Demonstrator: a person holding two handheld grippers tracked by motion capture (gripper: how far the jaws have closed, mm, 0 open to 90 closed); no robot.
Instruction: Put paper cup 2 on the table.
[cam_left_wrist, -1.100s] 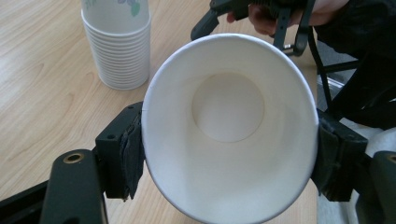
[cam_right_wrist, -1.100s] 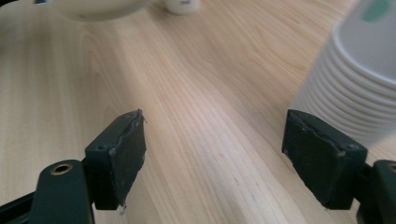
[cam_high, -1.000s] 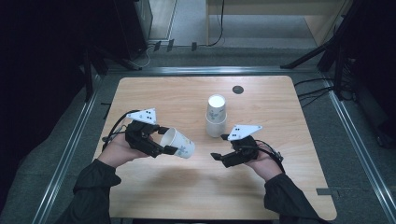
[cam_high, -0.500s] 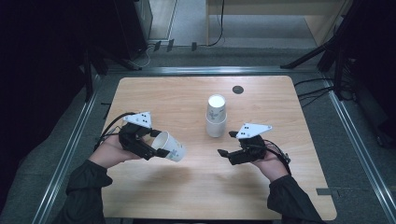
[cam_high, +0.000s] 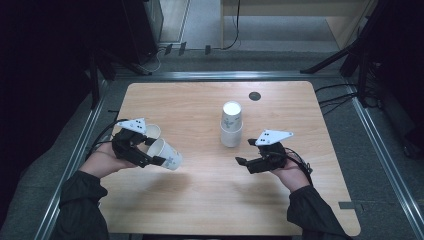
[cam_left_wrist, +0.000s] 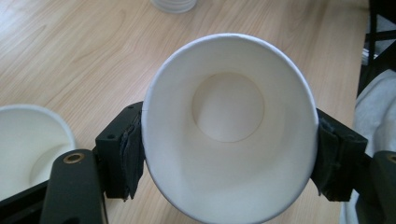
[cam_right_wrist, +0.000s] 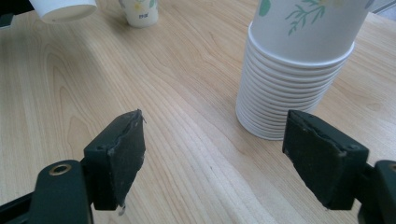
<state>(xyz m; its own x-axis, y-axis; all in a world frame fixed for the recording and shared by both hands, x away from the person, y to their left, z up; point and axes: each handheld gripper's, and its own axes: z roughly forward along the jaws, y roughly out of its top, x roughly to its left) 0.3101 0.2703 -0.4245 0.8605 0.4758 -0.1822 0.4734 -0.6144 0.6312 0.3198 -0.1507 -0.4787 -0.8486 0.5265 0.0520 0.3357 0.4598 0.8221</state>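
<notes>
Wooden table (cam_high: 200, 100), light grain, rounded corners, small dark round disc (cam_high: 255, 96) set near far edge. Grey carpet floor (cam_high: 385, 165) around; metal rails (cam_high: 75, 160) flank both sides. Cables (cam_high: 340, 95) trail at right. Dark surroundings left; pale wood furniture (cam_high: 300, 7) beyond.

Two black handheld grippers, left gripper (cam_high: 159, 160) and right gripper (cam_high: 242, 161), each topped by a pale three-cornered plate (cam_high: 273, 136) dotted with small dark marks. Thick, blocky black jaws faced with worn, frayed dark pads (cam_right_wrist: 122, 149), plus a brass-ringed hole (cam_right_wrist: 59, 168) in the rounded black arm at each view's lower corner. Black cables (cam_high: 101, 137) trailing in loops from both grippers, and dark long sleeves (cam_high: 80, 200) covering both forearms down to the wrists.
</notes>
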